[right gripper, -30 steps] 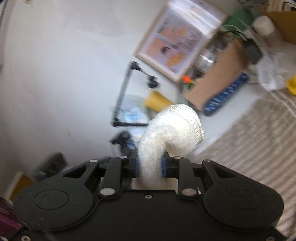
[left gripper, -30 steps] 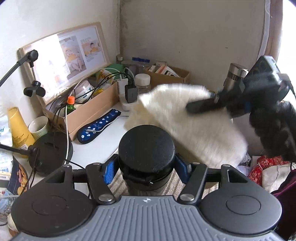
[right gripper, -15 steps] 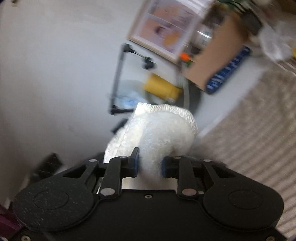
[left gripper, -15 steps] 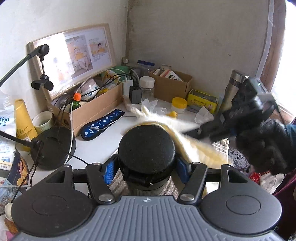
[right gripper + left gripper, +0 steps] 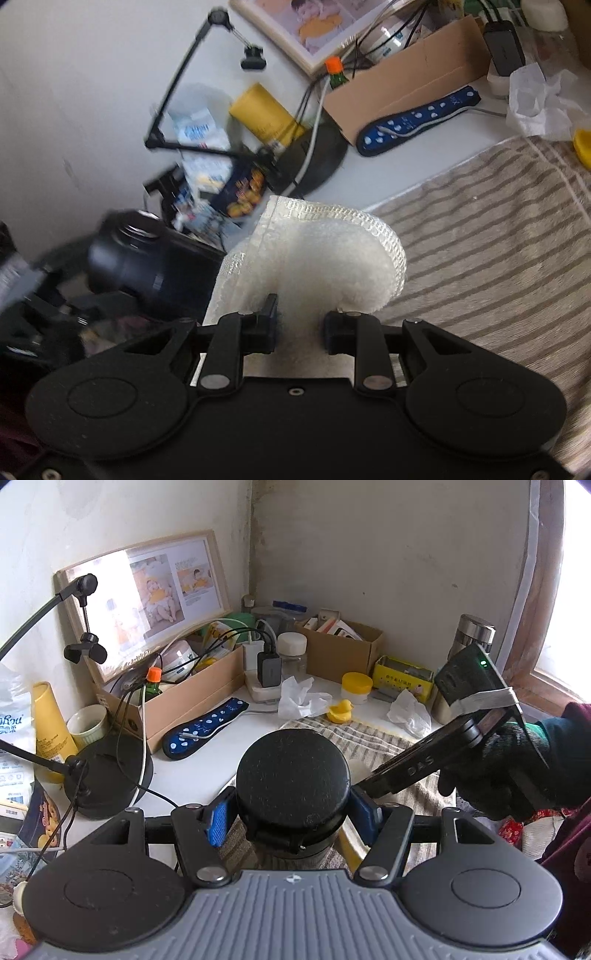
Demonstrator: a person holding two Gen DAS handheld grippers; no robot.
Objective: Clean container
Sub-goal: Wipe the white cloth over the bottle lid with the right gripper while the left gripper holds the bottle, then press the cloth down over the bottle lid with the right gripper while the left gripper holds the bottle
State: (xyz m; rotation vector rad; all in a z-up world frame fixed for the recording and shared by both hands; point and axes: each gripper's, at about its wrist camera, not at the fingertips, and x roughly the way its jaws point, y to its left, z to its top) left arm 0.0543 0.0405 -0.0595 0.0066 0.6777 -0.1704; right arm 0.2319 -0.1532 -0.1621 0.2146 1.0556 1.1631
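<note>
A black container [image 5: 291,775] with a round lid stands upright between the blue pads of my left gripper [image 5: 293,812], which is shut on it. In the right wrist view the same container [image 5: 129,266] shows dark and blurred at the left. My right gripper [image 5: 299,325] is shut on a white fluffy cloth [image 5: 325,258] that bulges up past its fingers. From the left wrist view, a hand in a dark glove [image 5: 495,771] holds the right gripper's body [image 5: 424,764] slanting down to the container's right side; its fingertips and the cloth are hidden behind the container.
A striped towel [image 5: 369,738] covers the desk under both grippers. Behind it lie a yellow duck [image 5: 340,710], crumpled tissues [image 5: 301,699], a yellow tin [image 5: 402,677] and a steel flask [image 5: 474,635]. A cardboard box [image 5: 184,698] with cables and a lamp base [image 5: 107,771] crowd the left.
The right gripper came down with the cloth from above the container to its right side, and the cloth dropped out of the left wrist view. The left gripper kept its hold.
</note>
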